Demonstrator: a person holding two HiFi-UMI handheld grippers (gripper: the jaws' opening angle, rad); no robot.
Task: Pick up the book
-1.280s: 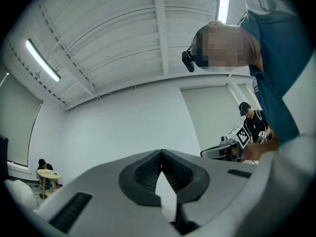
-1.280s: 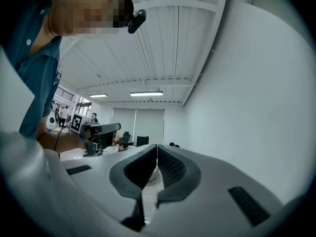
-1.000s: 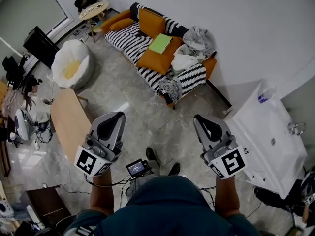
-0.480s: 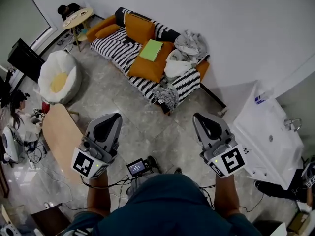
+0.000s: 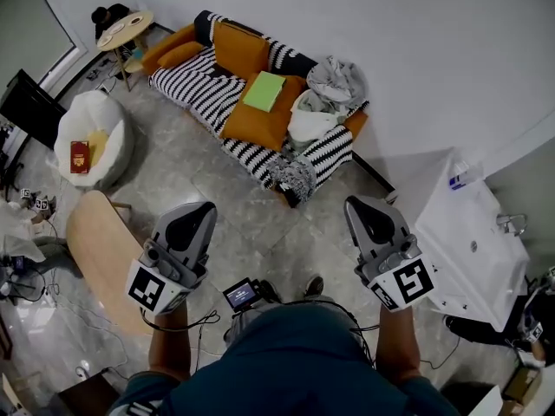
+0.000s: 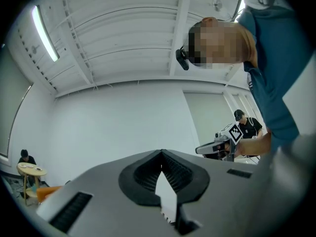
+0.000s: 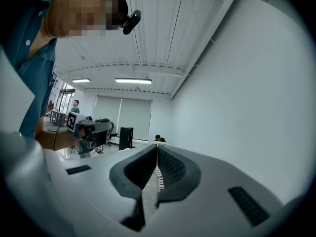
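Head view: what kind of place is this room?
Probably a living-room corner staged inside a lab or office. A striped sofa, a white beanbag and a small round table suggest a lounge, while the white sink unit standing close by hints at a staged set.

The person is wearing a teal shirt (image 5: 286, 362), and flanking it the grey left gripper (image 5: 199, 208) and right gripper (image 5: 362, 204) are carrying black pads (image 5: 189, 225) and black-and-white marker cubes (image 5: 154, 286).

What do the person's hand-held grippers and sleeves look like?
The left hand-held gripper and right hand-held gripper are grey with black ribbed pads and white cubes of black square markers. Black cables trail behind. The shirt is dark teal, short-sleeved.
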